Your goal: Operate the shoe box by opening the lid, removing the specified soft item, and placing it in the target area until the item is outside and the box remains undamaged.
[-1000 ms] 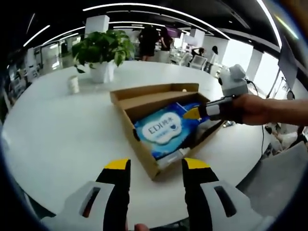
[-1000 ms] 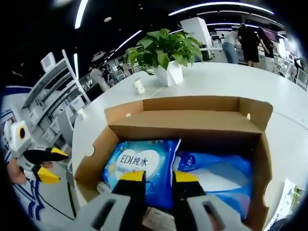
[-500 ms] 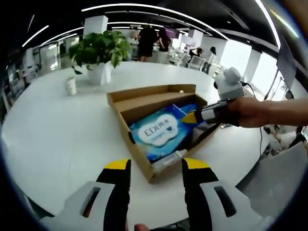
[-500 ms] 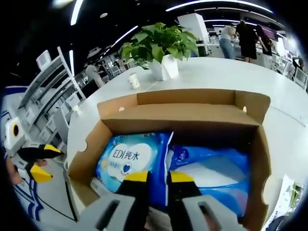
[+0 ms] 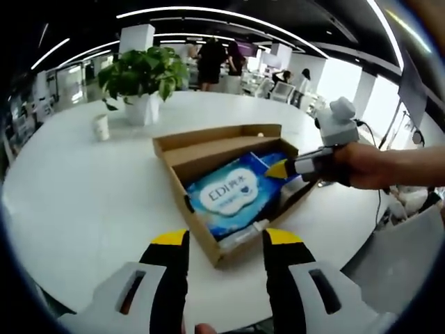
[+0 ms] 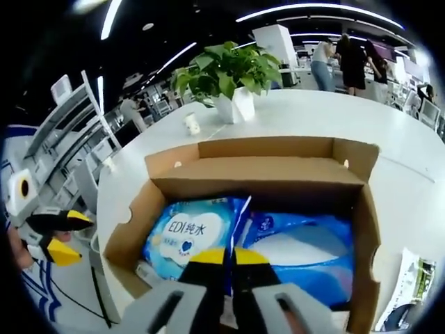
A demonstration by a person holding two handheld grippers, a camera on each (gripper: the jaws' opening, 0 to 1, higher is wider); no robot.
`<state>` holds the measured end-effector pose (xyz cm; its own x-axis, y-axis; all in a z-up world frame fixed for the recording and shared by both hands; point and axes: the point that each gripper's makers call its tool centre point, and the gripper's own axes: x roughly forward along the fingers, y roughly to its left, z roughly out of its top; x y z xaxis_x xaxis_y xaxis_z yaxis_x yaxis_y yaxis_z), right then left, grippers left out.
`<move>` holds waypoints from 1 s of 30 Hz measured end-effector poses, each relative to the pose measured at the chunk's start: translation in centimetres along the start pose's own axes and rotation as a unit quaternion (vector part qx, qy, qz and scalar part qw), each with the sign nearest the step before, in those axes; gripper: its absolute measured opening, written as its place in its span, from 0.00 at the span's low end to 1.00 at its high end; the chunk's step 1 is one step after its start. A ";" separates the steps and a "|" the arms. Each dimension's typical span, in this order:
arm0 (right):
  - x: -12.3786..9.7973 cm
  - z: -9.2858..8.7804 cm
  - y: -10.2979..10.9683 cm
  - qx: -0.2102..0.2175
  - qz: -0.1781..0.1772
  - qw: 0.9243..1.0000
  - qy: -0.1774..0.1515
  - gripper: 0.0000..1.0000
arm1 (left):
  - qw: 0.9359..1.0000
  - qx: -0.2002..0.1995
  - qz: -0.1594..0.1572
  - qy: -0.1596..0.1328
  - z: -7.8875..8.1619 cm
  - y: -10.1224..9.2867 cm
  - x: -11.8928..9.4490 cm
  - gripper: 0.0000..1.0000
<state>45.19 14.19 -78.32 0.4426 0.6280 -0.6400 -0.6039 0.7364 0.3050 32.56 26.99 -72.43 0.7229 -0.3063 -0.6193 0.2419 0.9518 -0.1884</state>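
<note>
The box sits open on the white table, two blue packs inside. The right gripper pinches the edge of the left pack; the left gripper hangs spread near the box's near corner

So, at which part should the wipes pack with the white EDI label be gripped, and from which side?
Grip the wipes pack at its thin inner edge beside the second blue pack, coming from above through the open box; the right gripper is there already. Lying flat, it offers only that edge.

Bright ceiling strips, window glare, fisheye-warped edges, sharp ctr.
</note>
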 end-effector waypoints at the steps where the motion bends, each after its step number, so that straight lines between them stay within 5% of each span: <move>1: -0.2 0.1 -0.2 0.000 -0.002 1.000 -0.003 0.00 | 1.000 0.001 -0.001 0.000 0.1 0.0 0.1 0.43; 15: -3.5 0.1 0.4 0.014 -0.002 1.000 -0.010 0.01 | 1.000 0.017 -0.020 -0.001 0.9 -1.5 1.0 0.43; 22: -3.0 0.0 0.8 0.029 0.011 0.999 -0.010 0.22 | 1.000 0.022 -0.022 -0.002 1.1 -1.9 1.1 0.43; 30: -2.7 -0.6 2.1 0.033 0.029 0.999 0.000 0.24 | 1.000 0.021 -0.020 0.000 0.9 -1.8 0.8 0.43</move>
<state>42.37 13.91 -76.37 0.4077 0.6703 -0.6201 -0.5831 0.7137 0.3880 33.29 25.02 -71.89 0.7117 -0.3450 -0.6119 0.2988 0.9370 -0.1809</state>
